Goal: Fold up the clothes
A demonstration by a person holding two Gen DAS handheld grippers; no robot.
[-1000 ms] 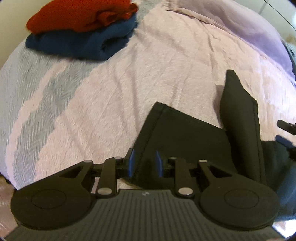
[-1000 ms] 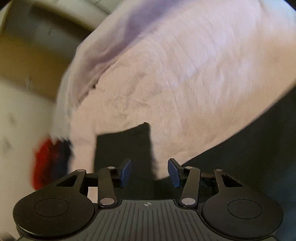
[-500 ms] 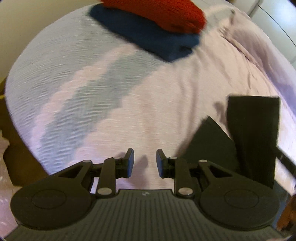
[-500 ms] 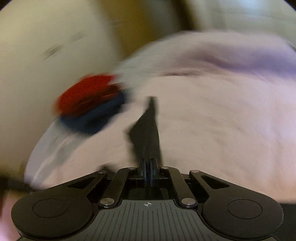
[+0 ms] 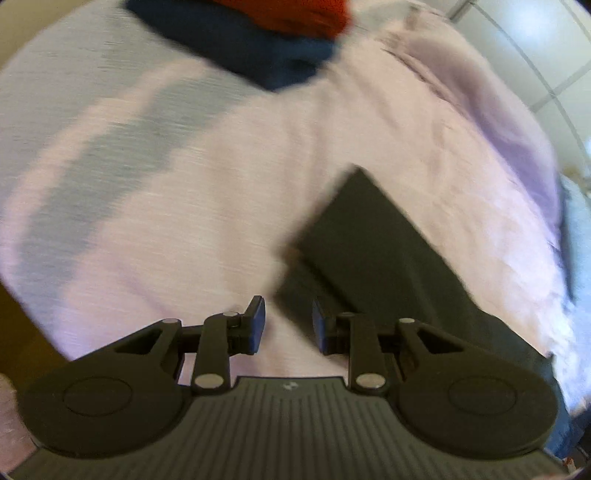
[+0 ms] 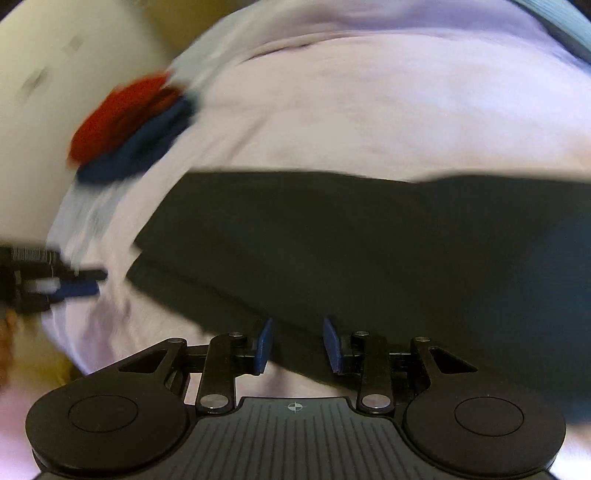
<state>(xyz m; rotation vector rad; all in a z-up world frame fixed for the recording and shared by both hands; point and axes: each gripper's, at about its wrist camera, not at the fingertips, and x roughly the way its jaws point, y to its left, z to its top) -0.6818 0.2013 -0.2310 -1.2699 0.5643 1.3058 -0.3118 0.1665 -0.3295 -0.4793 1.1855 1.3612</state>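
Pink bedspread (image 5: 229, 206), black garment (image 6: 369, 251) ahead of parted tongs (image 6: 297, 345)

Pink-covered bed (image 5: 229, 206), cream wall (image 6: 55, 92)

At the lower right of your left wrist view lies the flat black fabric garment (image 5: 373, 240). Beneath it, the textured pale pink bedspread (image 5: 207, 206) carries wavy grey-blue bands toward the left. At the top, a red knitted garment (image 5: 295, 14) tops a navy blue folded garment (image 5: 258, 55).
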